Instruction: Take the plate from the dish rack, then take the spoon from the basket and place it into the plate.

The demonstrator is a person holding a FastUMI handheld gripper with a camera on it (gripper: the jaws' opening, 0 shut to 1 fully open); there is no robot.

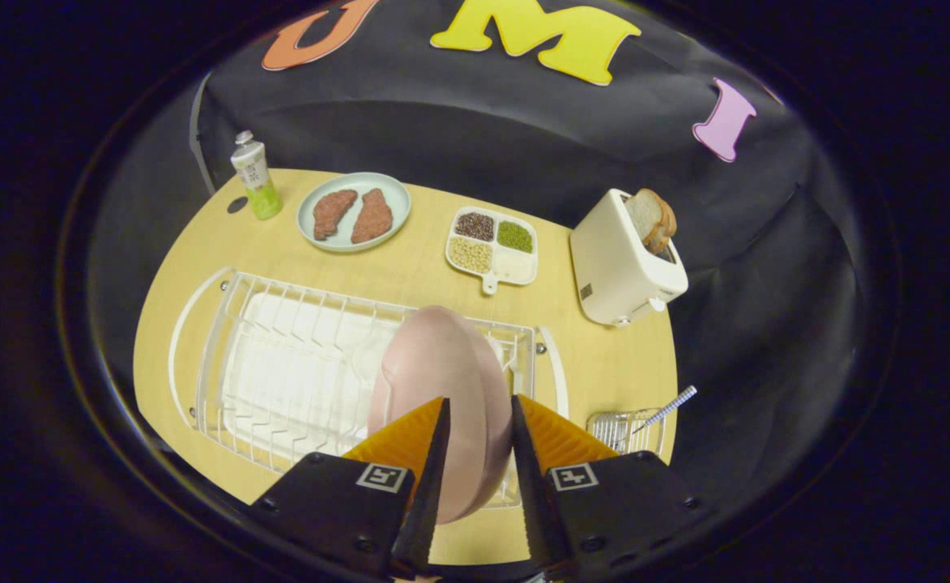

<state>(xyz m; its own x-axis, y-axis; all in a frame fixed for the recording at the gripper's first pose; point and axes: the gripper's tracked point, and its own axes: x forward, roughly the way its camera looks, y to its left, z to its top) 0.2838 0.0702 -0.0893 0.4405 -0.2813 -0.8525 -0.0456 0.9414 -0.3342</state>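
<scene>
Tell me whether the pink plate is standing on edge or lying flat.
On edge: the pink plate stands upright in the white dish rack, its rim between the open gripper's fingers, neither clearly pressing it.

Tongs (479,405) gape apart (tips angled downward).

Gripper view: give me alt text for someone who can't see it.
A pink plate stands on edge in a white dish rack, between the gripper's open orange fingers, not visibly pinched. A spoon handle sticks out of a small wire basket beside the rack; a toaster stands beyond.
</scene>
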